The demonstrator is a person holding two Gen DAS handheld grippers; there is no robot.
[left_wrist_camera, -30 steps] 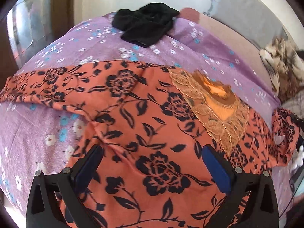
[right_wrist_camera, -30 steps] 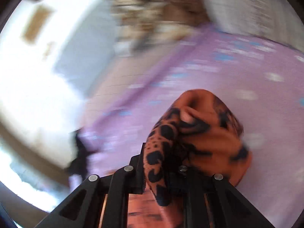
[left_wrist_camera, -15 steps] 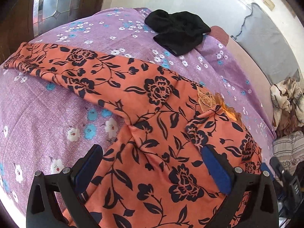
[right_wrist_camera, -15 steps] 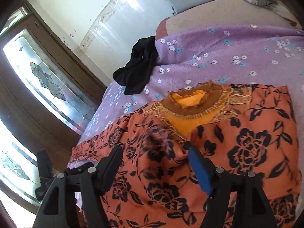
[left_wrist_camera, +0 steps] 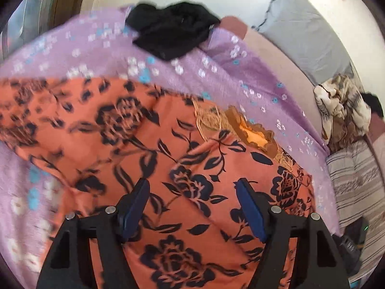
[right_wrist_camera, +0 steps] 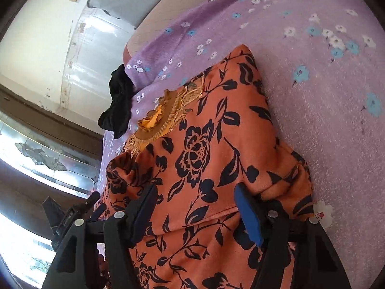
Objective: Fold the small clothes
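Observation:
An orange top with black flowers (left_wrist_camera: 168, 168) lies on a purple flowered bedsheet (left_wrist_camera: 216, 77). Its gold embroidered neckline (left_wrist_camera: 250, 134) points to the far side. One sleeve is folded over the body; the other stretches out to the left (left_wrist_camera: 48, 110). My left gripper (left_wrist_camera: 192, 204) is open and empty just above the garment's middle. In the right wrist view the same top (right_wrist_camera: 204, 149) shows, with the folded side near the sheet (right_wrist_camera: 324, 84). My right gripper (right_wrist_camera: 195, 209) is open and empty over the fabric.
A black garment (left_wrist_camera: 173, 33) lies bunched at the far edge of the bed, also in the right wrist view (right_wrist_camera: 118, 103). A patterned cloth pile (left_wrist_camera: 341, 106) and striped fabric (left_wrist_camera: 356, 183) sit at the right. A glass door (right_wrist_camera: 43, 159) stands left.
My right gripper has let go of the sleeve it held a second ago and now stands open over the folded top. My left gripper has stayed open and shifted over the garment.

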